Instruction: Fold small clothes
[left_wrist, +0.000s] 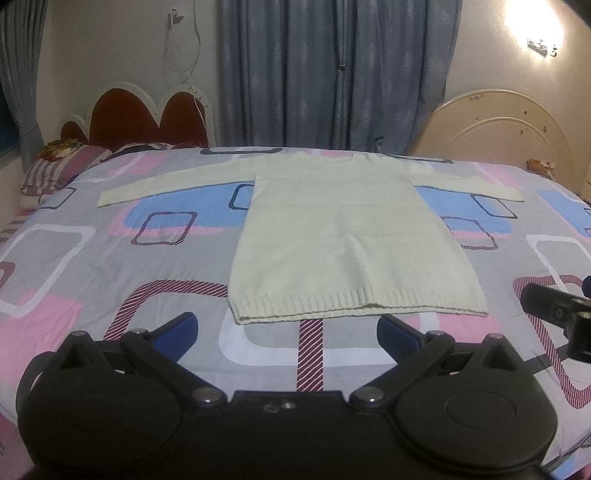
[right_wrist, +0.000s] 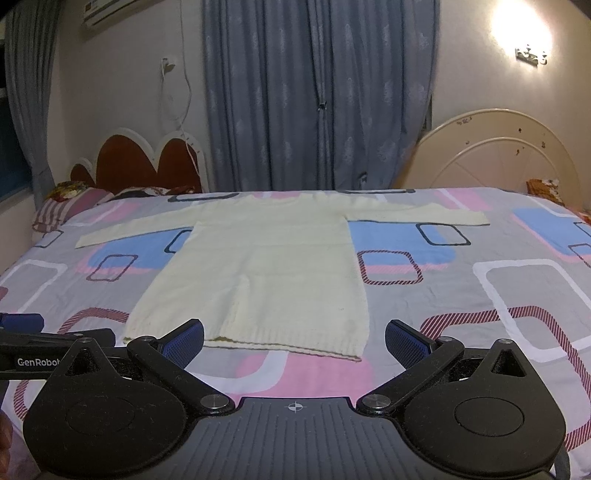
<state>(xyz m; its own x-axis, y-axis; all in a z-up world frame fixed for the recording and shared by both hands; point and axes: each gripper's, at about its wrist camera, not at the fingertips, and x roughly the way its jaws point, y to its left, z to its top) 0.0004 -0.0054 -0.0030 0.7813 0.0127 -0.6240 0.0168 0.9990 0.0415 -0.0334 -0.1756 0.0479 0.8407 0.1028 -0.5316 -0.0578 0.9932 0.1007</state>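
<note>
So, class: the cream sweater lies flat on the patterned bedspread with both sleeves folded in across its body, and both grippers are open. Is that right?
Not quite. The sweater lies flat on the bedspread, but its sleeves are spread straight out to either side, not folded in; both wrist views show this. The left gripper and right gripper are indeed open.

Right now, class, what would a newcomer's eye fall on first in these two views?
First, the cream sweater lying flat in the middle of the bed, sleeves spread to both sides and ribbed hem nearest the cameras. Next, the open left gripper and right gripper, both short of the hem and holding nothing. Behind, grey curtains hang between two headboards, with a bright lamp at the upper right.
</note>
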